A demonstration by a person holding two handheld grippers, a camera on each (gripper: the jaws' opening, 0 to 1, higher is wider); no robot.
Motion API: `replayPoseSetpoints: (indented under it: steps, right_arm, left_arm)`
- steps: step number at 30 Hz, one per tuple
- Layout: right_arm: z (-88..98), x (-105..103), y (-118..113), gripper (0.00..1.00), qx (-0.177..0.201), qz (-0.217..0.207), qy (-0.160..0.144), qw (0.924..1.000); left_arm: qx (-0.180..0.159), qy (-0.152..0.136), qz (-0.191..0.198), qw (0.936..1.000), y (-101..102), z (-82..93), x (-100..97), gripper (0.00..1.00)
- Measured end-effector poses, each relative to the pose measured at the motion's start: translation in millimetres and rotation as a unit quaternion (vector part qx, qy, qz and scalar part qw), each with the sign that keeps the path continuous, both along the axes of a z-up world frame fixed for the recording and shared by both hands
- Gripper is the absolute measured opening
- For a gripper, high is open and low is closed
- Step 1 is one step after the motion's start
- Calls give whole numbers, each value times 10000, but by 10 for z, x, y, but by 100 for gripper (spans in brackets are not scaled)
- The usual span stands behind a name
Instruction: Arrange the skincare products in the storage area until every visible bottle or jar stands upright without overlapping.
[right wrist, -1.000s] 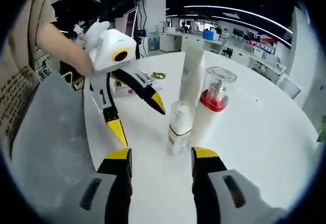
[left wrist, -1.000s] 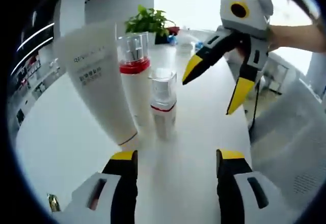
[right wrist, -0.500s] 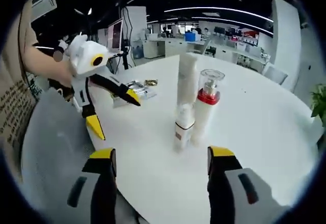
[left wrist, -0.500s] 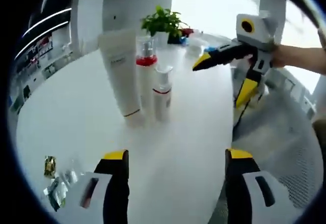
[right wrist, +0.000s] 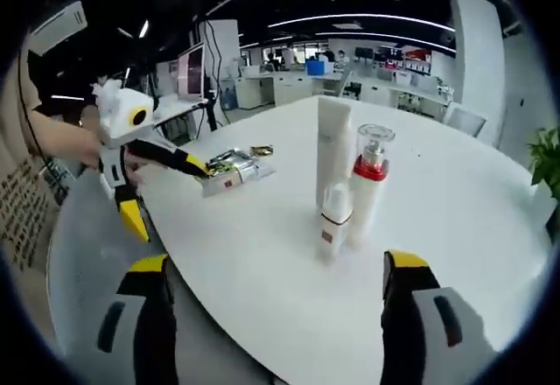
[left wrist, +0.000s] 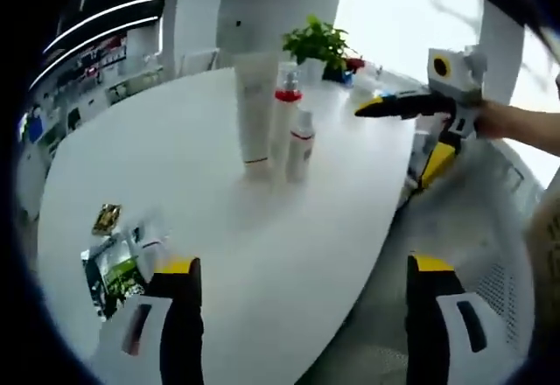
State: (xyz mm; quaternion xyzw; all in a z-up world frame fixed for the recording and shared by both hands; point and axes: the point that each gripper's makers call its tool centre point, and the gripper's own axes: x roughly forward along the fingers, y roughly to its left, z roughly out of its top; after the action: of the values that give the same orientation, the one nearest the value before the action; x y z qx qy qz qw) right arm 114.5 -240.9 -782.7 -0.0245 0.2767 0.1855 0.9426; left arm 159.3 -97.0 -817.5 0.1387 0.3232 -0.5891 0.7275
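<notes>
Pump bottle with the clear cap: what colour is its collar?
Red, on the white pump bottle; the right gripper view shows it best.

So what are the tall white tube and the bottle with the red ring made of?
The tube looks like matte white plastic: its surface is dull, with no glare. The bottle looks like glossy white plastic with a clear cap you can see through; it could be glass, hard to tell.

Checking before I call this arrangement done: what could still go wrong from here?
The tall tube, pump bottle and small bottle stand tightly grouped, so one nudge may topple all three. The sachets lie near the table edge, close to the left gripper, and could get swept off.
</notes>
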Motion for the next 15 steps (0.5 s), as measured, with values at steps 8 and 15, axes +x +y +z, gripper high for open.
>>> replayPoseSetpoints:
  steps: [8, 15]
  right_arm:
    - [245, -34, 260, 100, 1141, -6, -359, 9928]
    - [267, -131, 256, 100, 1061, -242, -382, 9933]
  left_arm:
    - [-156, 23, 357, 9992, 284, 184, -107, 97]
    - [-262, -4, 668, 9974, 535, 285, -116, 97]
